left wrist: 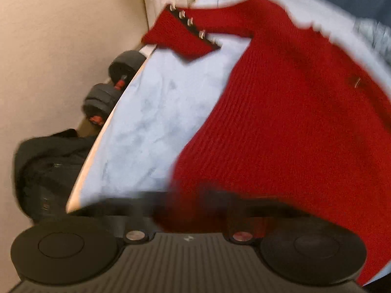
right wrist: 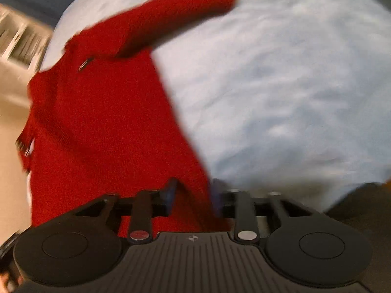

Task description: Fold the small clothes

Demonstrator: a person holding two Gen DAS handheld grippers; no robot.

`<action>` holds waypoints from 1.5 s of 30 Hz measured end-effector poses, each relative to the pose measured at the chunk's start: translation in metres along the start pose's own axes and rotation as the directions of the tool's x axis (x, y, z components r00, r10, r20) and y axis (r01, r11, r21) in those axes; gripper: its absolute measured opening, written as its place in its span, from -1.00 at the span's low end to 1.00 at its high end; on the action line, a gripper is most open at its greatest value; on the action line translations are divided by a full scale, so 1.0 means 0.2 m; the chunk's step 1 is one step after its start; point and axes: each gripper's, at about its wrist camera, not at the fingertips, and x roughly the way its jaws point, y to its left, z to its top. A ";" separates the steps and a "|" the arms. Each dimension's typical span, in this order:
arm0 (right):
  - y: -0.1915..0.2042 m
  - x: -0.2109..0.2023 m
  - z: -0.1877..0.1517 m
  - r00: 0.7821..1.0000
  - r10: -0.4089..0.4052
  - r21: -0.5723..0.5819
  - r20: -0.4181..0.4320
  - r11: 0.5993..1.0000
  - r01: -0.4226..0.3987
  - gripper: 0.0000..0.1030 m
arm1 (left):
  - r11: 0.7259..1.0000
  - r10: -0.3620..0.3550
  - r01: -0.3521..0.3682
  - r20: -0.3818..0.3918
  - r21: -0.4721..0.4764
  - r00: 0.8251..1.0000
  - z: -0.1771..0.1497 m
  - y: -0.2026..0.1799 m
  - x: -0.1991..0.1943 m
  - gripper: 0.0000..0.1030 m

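A red knit sweater (left wrist: 281, 112) lies spread on a light blue sheet (left wrist: 151, 122). One sleeve with a row of metal buttons on its cuff (left wrist: 188, 28) points to the upper left. My left gripper (left wrist: 195, 205) is at the sweater's near hem, which runs between its blurred fingers; whether they are clamped is unclear. In the right wrist view the sweater (right wrist: 102, 127) fills the left, with a sleeve (right wrist: 171, 17) stretching up and right. My right gripper (right wrist: 193, 195) has the hem's right corner between its fingers, which stand somewhat apart.
The blue sheet (right wrist: 281, 85) covers a bed. Black dumbbells (left wrist: 110, 90) and a black bag (left wrist: 48, 166) sit on the floor left of the bed. A beige wall (left wrist: 61, 36) is behind them. White furniture (right wrist: 22, 41) is at the far left.
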 end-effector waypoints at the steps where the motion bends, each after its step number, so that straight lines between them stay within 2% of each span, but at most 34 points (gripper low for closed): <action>1: 0.09 -0.01 -0.02 0.999 0.032 -0.077 0.011 0.997 -0.031 -0.86 | 0.999 0.000 0.000 0.007 -0.035 1.000 0.00 0.02 0.01 -0.84; 3: 0.22 -0.01 -0.04 0.994 0.112 -0.174 -0.001 0.979 -0.110 -0.86 | 0.998 0.007 -0.006 0.012 -0.062 1.000 0.00 0.04 0.00 -0.84; 5: 0.30 0.01 -0.04 0.994 0.112 -0.224 -0.014 0.968 -0.113 -0.85 | 0.998 0.008 -0.008 0.011 -0.065 1.000 0.00 0.05 0.00 -0.83; 9: 0.23 0.06 0.02 0.996 0.082 -0.152 -0.037 0.985 -0.087 -0.82 | 0.999 -0.001 0.002 0.010 -0.051 1.000 0.00 0.07 -0.01 -0.83; 12: 0.15 0.05 0.03 0.999 0.033 -0.131 -0.037 0.991 -0.038 -0.79 | 0.999 0.006 -0.006 0.011 -0.040 1.000 0.00 0.07 0.01 -0.75; 14: 0.13 0.03 0.01 1.000 0.001 -0.141 -0.026 0.990 -0.005 -0.65 | 0.999 0.012 -0.012 0.010 -0.037 1.000 0.00 0.07 0.02 -0.69; 16: 0.11 0.04 -0.01 0.999 -0.055 -0.153 -0.004 0.987 0.053 -0.34 | 0.999 0.018 -0.018 0.008 -0.040 1.000 0.00 0.07 0.03 -0.64; 18: 0.10 0.04 -0.03 0.993 -0.117 -0.182 0.026 0.976 0.120 -0.22 | 0.999 0.025 -0.025 0.010 -0.034 1.000 -0.01 0.07 0.03 -0.60; 20: 0.07 0.07 -0.03 0.984 -0.173 -0.201 0.029 0.964 0.175 -0.14 | 0.999 0.042 -0.041 0.015 -0.018 0.999 -0.01 0.06 0.03 -0.42; 22: 0.06 0.11 -0.03 0.986 -0.166 -0.188 0.030 0.968 0.169 -0.14 | 0.998 0.060 -0.060 0.017 0.004 0.998 -0.01 0.05 0.04 -0.25; 23: 0.05 0.11 -0.04 0.987 -0.159 -0.187 0.037 0.969 0.163 -0.27 | 0.998 0.067 -0.067 0.019 0.013 0.998 -0.01 0.05 0.05 -0.27; 24: 0.06 0.10 -0.04 0.987 -0.155 -0.195 0.044 0.968 0.161 -0.58 | 0.998 0.059 -0.059 0.016 0.021 0.998 -0.01 0.05 0.05 -0.40; 25: 0.07 0.07 -0.04 0.989 -0.142 -0.205 0.045 0.967 0.149 -0.79 | 1.000 0.022 -0.023 0.010 0.018 1.000 0.00 0.06 0.04 -0.82; 27: 0.09 -0.06 -0.03 0.992 -0.108 -0.238 0.071 0.964 0.122 -0.83 | 1.000 -0.001 0.001 0.016 -0.008 1.000 0.01 0.08 -0.04 -0.84; 30: 0.12 -0.33 -0.02 0.993 -0.039 -0.292 0.111 0.954 0.070 -0.89 | 0.998 -0.058 0.059 0.074 -0.011 0.996 -0.01 0.14 -0.24 -0.85; 32: 0.11 -0.46 -0.02 0.992 -0.021 -0.316 0.125 0.947 0.060 -0.90 | 0.996 -0.092 0.093 0.100 -0.002 0.991 -0.04 0.17 -0.35 -0.86; 35: 0.06 -0.41 -0.02 0.992 -0.081 -0.300 0.096 0.948 0.106 -0.90 | 0.996 -0.089 0.088 0.078 0.014 0.993 -0.11 0.18 -0.36 -0.86; 38: -0.01 -0.20 -0.08 0.985 -0.170 -0.270 -0.013 0.950 0.161 -0.89 | 0.998 -0.062 0.062 0.014 0.012 0.998 -0.17 0.17 -0.25 -0.85; 40: -0.03 -0.12 -0.09 0.983 -0.179 -0.240 -0.046 0.957 0.163 -0.86 | 0.999 -0.026 0.026 -0.013 0.034 1.000 -0.17 0.14 -0.18 -0.83; 41: -0.03 -0.12 -0.06 0.984 -0.169 -0.208 -0.051 0.966 0.155 -0.75 | 0.999 -0.023 0.023 -0.021 0.032 1.000 -0.16 0.13 -0.18 -0.74; 42: -0.03 -0.15 -0.03 0.988 -0.150 -0.187 -0.038 0.972 0.140 -0.72 | 0.999 -0.027 0.028 -0.020 0.029 0.999 -0.14 0.14 -0.18 -0.73; 43: -0.03 -0.19 0.02 0.992 -0.123 -0.181 0.000 0.976 0.121 -0.67 | 1.000 -0.024 0.024 -0.002 0.020 1.000 -0.13 0.15 -0.20 -0.55; 44: -0.03 -0.25 0.09 0.994 -0.098 -0.177 0.055 0.978 0.106 -0.50 | 1.000 -0.025 0.025 0.021 0.013 0.999 -0.11 0.15 -0.22 -0.18; 45: -0.05 -0.30 0.17 0.989 -0.087 -0.166 0.119 0.980 0.106 -0.38 | 1.000 -0.029 0.029 0.049 0.006 0.998 -0.08 0.16 -0.24 0.04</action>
